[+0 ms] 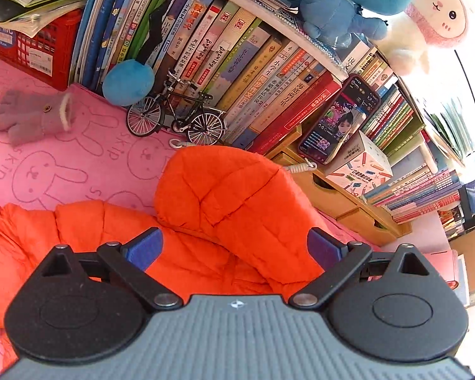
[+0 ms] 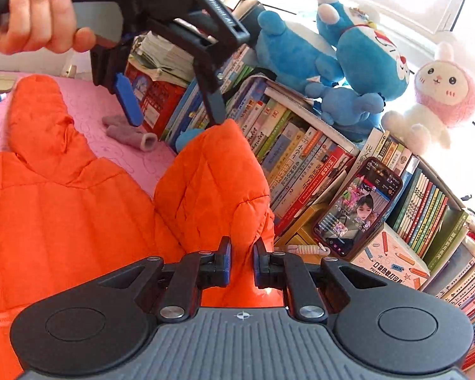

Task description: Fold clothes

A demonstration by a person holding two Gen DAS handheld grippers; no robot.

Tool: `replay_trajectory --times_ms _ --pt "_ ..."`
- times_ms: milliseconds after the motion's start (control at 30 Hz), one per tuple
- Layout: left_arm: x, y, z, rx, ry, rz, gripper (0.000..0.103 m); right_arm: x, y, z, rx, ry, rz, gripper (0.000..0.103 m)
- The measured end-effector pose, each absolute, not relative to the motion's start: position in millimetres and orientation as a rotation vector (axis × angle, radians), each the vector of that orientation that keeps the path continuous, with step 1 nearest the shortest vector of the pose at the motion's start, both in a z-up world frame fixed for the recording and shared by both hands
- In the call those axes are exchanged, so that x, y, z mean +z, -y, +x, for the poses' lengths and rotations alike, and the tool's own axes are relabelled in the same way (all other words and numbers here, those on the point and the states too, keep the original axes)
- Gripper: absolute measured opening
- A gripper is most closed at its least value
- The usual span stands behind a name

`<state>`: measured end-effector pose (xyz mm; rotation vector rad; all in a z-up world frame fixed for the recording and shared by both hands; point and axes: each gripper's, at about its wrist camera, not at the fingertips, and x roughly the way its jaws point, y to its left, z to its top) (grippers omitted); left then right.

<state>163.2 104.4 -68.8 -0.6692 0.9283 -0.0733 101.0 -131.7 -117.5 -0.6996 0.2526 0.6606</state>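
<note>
- My right tongs (image 2: pixel 241 261) are pinched narrow on a fold of the bright orange quilted puffer jacket (image 2: pixel 63 221), the fabric caught between the blue pads and lifted into a ridge.
- My left tongs (image 1: pixel 234 247) stand wide, nothing between the blue pads; they hang above the jacket without touching it. From the right wrist view I see them up high, gripped by my hand (image 2: pixel 38 15).
- The jacket lies spread over the pink rabbit-print tabletop (image 1: pixel 63 164), one sleeve pointing away at the far left in the right wrist view, another part raised near the books.
- A grey knitted glove (image 1: pixel 31 117) lies on the pink cover, well apart from the jacket.
- A small black model bicycle (image 1: pixel 177 120) stands just in front of the row of upright books (image 1: pixel 253 88).
- A phone with a lit screen (image 1: pixel 338 120) leans against the books, beside a white printed box (image 1: pixel 361 164).
- Blue plush toys (image 2: pixel 332 63) and a pink-and-white plush rabbit (image 2: pixel 437 95) sit on top of the books.
- A red plastic crate (image 1: pixel 38 47) sits at the far left of the row.
</note>
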Motion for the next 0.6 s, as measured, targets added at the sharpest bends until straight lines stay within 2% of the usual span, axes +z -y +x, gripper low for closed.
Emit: replay_trajectory --times_ms 133,333,433,500,600 --pt "-71.0 -104.1 168.8 -0.080 -0.938 -0.770 0.100 -125.1 131.2 86.7 0.662 -0.245 -0.740 0.015" --pt "-94.4 -93.1 176.5 0.060 -1.032 -0.705 0.097 -133.4 130.7 68.1 0.681 -0.253 -0.774 0.015" --pt "-107.0 -93.6 173.8 0.113 -1.061 -0.751 0.084 -137.6 130.5 60.6 0.692 -0.265 -0.782 0.015" --pt "-111.2 -93.5 169.4 0.147 -1.072 -0.754 0.068 -140.8 131.4 56.5 0.697 -0.272 -0.796 0.015" --pt "-114.2 -91.0 161.3 0.176 -1.083 -0.730 0.051 -144.8 134.5 51.2 0.702 -0.286 -0.817 0.015"
